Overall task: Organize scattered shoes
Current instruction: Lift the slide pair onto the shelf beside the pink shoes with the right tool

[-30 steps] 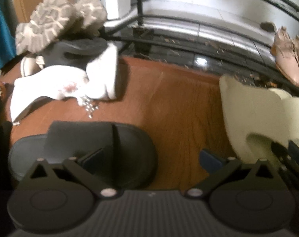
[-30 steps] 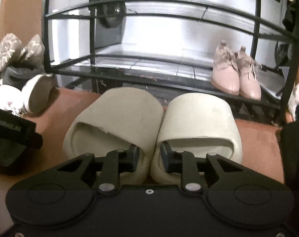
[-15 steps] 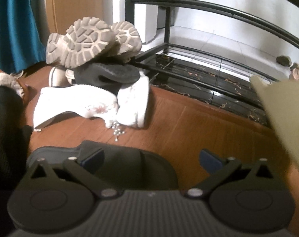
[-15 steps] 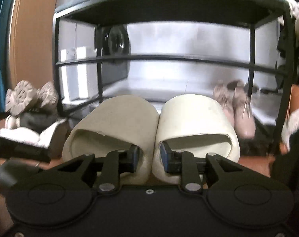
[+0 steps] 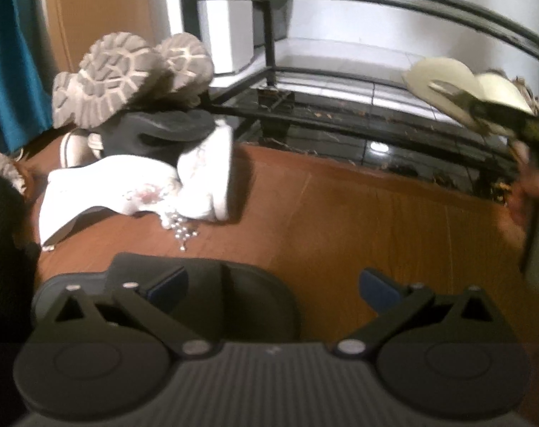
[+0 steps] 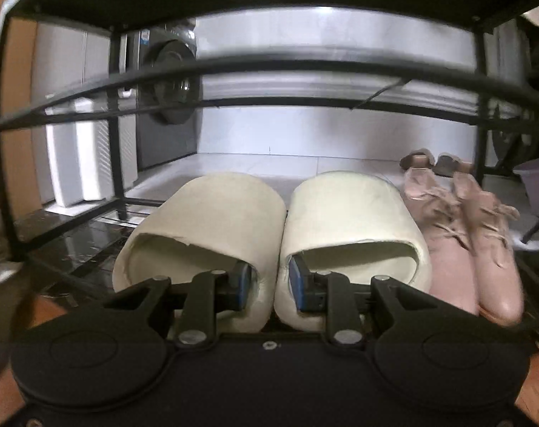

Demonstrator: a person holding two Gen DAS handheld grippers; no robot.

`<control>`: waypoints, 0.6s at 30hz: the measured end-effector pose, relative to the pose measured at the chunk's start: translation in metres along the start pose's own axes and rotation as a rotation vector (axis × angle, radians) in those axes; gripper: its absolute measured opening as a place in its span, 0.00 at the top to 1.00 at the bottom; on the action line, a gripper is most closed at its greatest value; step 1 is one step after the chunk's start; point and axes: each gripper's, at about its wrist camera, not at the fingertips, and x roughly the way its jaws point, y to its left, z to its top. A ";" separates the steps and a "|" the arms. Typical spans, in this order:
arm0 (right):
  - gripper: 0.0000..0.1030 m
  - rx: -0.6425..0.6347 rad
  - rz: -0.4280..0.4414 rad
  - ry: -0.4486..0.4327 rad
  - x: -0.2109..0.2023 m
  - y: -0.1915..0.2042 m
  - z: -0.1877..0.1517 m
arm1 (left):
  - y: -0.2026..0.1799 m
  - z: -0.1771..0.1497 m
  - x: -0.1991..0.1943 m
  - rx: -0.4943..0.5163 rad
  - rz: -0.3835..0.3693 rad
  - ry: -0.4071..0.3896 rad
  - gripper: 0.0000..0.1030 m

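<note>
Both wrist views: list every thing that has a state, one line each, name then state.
Pair of cream foam slide slippers: pinched together, carried into the rack's lower tier.
Right hand-held gripper: shut on the slippers' inner walls.
Left hand-held gripper: open, empty, over the black slide.
Black rubber slide sandal: flat on the floor.
Pink lace-up shoes: paired on the rack.
Tan lug-soled boots: piled, soles showing.
White heeled shoe: tipped over.

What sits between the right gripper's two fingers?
In the right wrist view, the right gripper clamps the touching inner walls of the two cream slippers, one finger inside each. Nothing else sits there. Pink shoes stand beside them.
</note>
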 end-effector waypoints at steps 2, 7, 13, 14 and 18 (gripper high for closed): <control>0.76 -0.016 -0.001 0.002 0.018 -0.001 -0.002 | -0.003 0.001 0.005 0.000 -0.011 0.006 0.01; 0.74 0.048 -0.039 0.032 0.060 -0.019 -0.013 | -0.011 0.002 0.015 0.029 -0.022 0.005 0.01; 0.57 0.075 -0.035 0.032 0.059 -0.026 -0.046 | -0.010 0.001 0.019 0.022 -0.036 0.019 0.01; 0.41 0.083 -0.039 0.034 0.057 -0.026 -0.047 | -0.010 0.000 0.020 0.021 -0.035 0.022 0.01; 0.19 0.067 -0.060 0.039 0.047 -0.020 -0.046 | -0.008 0.001 0.018 0.011 -0.036 0.024 0.01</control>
